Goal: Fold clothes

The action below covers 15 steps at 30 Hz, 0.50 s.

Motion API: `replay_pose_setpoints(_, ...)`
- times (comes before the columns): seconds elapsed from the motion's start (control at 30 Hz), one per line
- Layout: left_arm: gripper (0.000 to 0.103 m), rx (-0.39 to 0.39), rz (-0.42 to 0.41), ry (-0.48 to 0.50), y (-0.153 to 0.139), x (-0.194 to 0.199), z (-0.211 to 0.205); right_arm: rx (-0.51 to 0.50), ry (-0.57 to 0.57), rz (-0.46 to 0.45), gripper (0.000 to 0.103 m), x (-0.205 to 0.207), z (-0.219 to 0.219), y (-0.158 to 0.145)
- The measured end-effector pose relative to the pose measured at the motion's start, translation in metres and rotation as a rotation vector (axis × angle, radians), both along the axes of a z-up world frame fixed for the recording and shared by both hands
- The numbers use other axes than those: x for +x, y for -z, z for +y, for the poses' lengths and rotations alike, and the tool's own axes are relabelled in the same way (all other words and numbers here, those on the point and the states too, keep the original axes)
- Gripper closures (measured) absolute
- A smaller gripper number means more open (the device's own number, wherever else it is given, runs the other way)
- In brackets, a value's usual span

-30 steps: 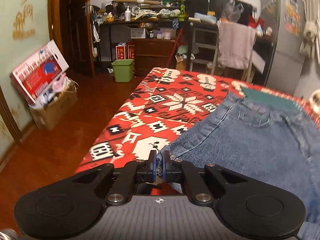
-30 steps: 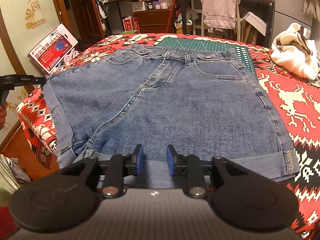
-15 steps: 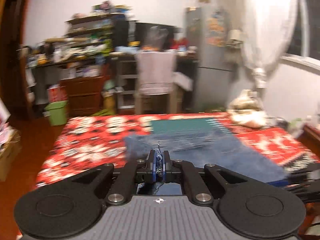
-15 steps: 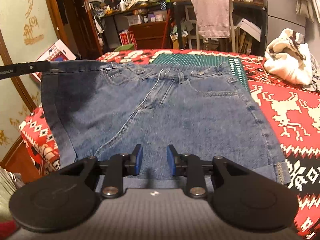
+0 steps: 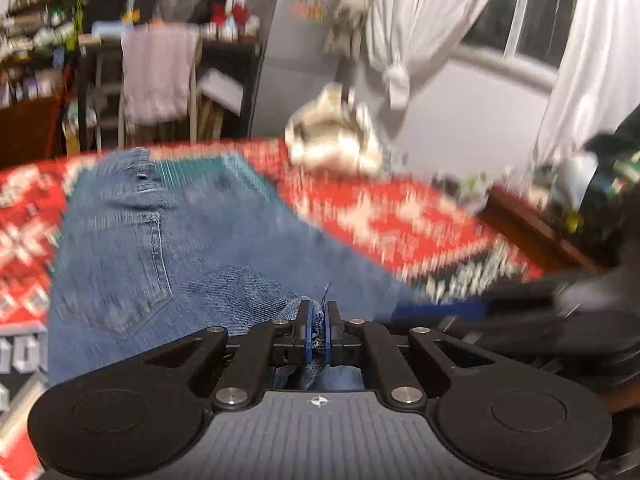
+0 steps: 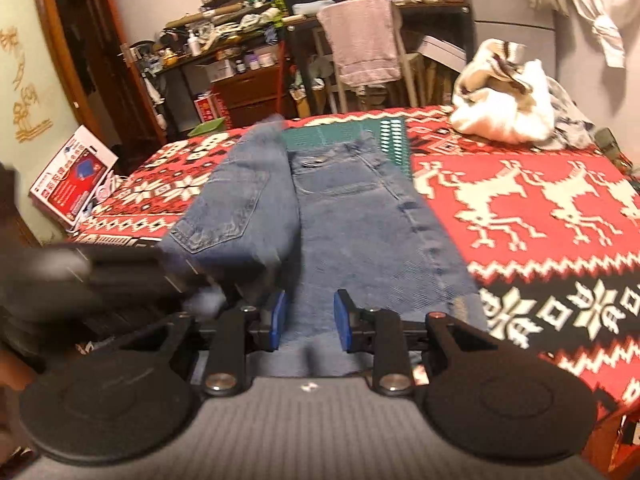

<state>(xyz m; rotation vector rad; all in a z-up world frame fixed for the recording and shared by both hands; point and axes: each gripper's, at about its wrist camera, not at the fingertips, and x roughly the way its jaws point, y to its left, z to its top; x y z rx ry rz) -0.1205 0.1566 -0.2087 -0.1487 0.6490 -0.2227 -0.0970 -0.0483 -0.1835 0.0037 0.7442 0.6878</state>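
Blue denim shorts (image 6: 352,216) lie on the table with the red patterned cloth (image 6: 528,200). Their left half (image 6: 236,208) is lifted and turned over the right half, back pocket up. My left gripper (image 5: 318,322) is shut on the hem of that half, denim (image 5: 160,248) bunched between its blue pads. It shows as a dark blur (image 6: 120,272) in the right wrist view. My right gripper (image 6: 308,320) is open at the near hem, its pads on either side of the cloth and apart from it. The right gripper's blurred body (image 5: 552,304) shows in the left wrist view.
A white bundle of clothes (image 6: 508,104) lies at the table's far right corner. A green cutting mat (image 6: 360,130) sticks out from under the waistband. Behind stand a chair with a pink towel (image 6: 364,40), cluttered shelves and a grey fridge. A red box (image 6: 72,180) sits left on the floor.
My left gripper has swung right with the shorts' left hem, folding that half over the right half. The right gripper has stayed open at the near hem.
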Motion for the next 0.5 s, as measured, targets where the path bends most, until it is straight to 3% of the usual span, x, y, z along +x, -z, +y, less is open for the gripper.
replay_pose_setpoints(0.13,0.096,-0.010,0.042,0.008,0.019,0.002,-0.009,0.009,0.022,0.029,0.074,0.006,-0.009,0.007)
replay_pose_setpoints(0.2,0.085,-0.010,0.047,0.017,0.015,0.000,-0.012,0.012,0.023,0.041,0.074,0.008,-0.010,0.011)
replay_pose_setpoints(0.33,0.075,-0.022,0.065,0.003,0.009,-0.006,-0.007,0.022,0.031,0.059,0.074,0.012,-0.009,0.014)
replay_pose_setpoints(0.4,0.062,-0.034,0.062,-0.019,0.004,-0.014,0.002,0.028,0.032,0.064,0.074,0.011,-0.008,0.014)
replay_pose_setpoints(0.5,0.062,-0.041,0.044,-0.044,-0.005,-0.024,0.015,0.026,0.019,0.072,0.074,0.010,-0.002,0.014)
